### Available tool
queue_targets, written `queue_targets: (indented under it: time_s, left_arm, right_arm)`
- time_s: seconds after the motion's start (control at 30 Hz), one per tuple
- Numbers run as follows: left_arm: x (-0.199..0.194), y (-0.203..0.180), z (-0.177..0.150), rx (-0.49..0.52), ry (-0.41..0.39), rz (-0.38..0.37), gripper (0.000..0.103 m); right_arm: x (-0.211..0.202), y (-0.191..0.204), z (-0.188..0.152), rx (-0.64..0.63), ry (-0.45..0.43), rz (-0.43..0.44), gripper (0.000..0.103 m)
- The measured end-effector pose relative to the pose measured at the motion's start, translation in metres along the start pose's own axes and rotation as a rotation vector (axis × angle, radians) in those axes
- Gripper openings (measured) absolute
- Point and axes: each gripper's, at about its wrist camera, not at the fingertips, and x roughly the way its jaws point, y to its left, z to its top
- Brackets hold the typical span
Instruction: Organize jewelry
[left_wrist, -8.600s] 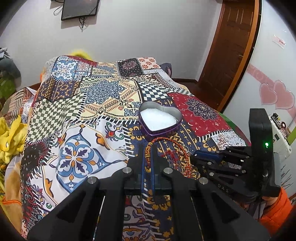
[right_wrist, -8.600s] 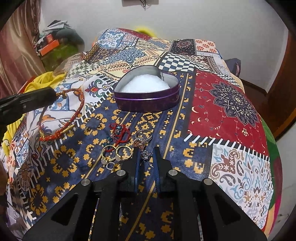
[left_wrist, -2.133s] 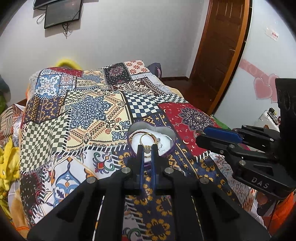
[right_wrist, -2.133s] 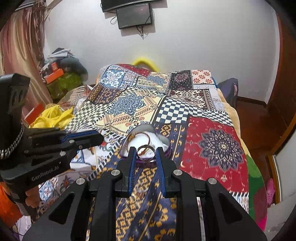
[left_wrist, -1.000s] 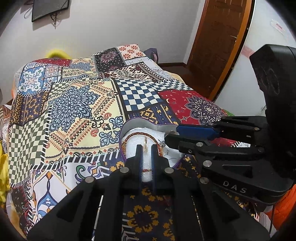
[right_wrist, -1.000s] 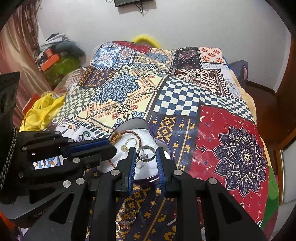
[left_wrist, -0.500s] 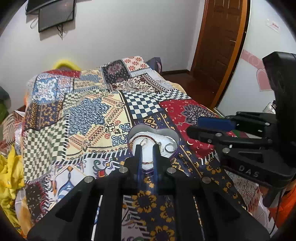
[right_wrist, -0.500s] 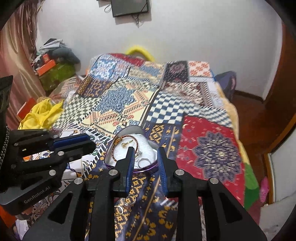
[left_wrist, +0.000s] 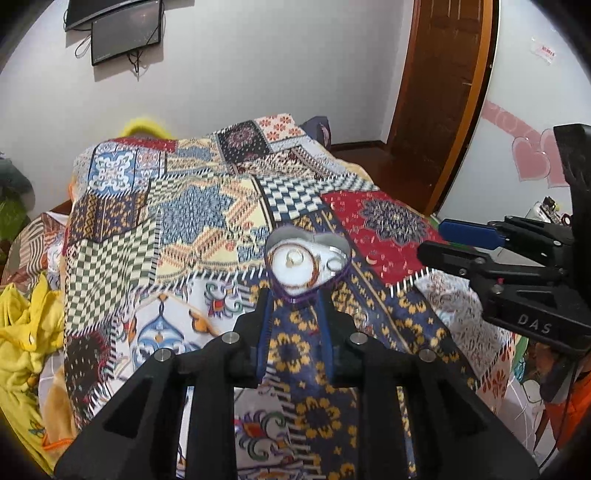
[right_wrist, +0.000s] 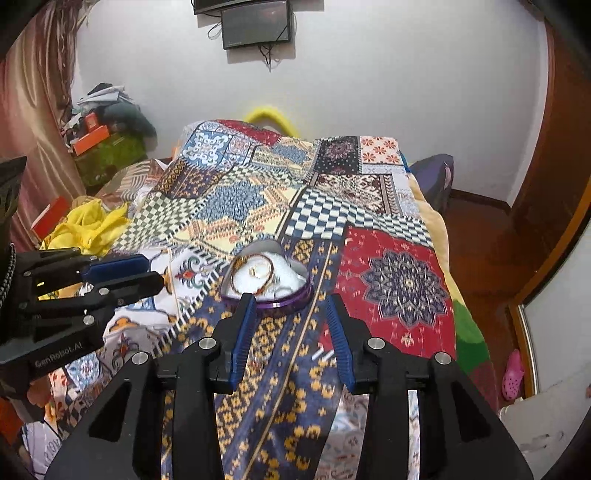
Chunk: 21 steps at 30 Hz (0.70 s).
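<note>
A purple heart-shaped tin (left_wrist: 345, 275) with white lining sits on the patchwork bedspread; it also shows in the right wrist view (right_wrist: 286, 304). A red cord bracelet (right_wrist: 269, 274) and rings (left_wrist: 335, 263) lie inside it. My left gripper (left_wrist: 293, 295) is open and empty, held above the bed just short of the tin. My right gripper (right_wrist: 290, 299) is open wide and empty, also just short of the tin. Each gripper shows from the side in the other's view: the left gripper (right_wrist: 122, 275) and the right gripper (left_wrist: 454, 240).
The patchwork bedspread (left_wrist: 192, 221) covers the bed. A yellow cloth (right_wrist: 88, 221) lies at the left edge. A wooden door (left_wrist: 439, 92) and a wall with pink hearts stand to the right. A screen (right_wrist: 255, 22) hangs on the far wall.
Both grippers have pulled back and up from the tin and opened their jaws wider. The rings now lie in the tin with the bracelet.
</note>
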Motion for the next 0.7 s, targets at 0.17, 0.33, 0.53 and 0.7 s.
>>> queue_targets:
  time_s: [0.17, 0.33, 0.53, 0.7]
  left_arm:
    - [0.012, -0.002, -0.017, 0.000, 0.053, -0.010, 0.022]
    - [0.036, -0.004, -0.039, -0.020, 0.127, -0.062, 0.022]
    - [0.061, -0.004, -0.048, -0.052, 0.178, -0.091, 0.022]
    - [0.073, -0.010, -0.043, -0.046, 0.178, -0.102, 0.022]
  right_arm:
    - [0.004, 0.002, -0.017, 0.002, 0.034, 0.000, 0.036]
    - [0.016, 0.001, -0.034, 0.003, 0.082, -0.010, 0.036]
    - [0.025, 0.001, -0.048, 0.007, 0.109, 0.006, 0.036]
    - [0.036, 0.004, -0.055, -0.008, 0.123, 0.015, 0.036]
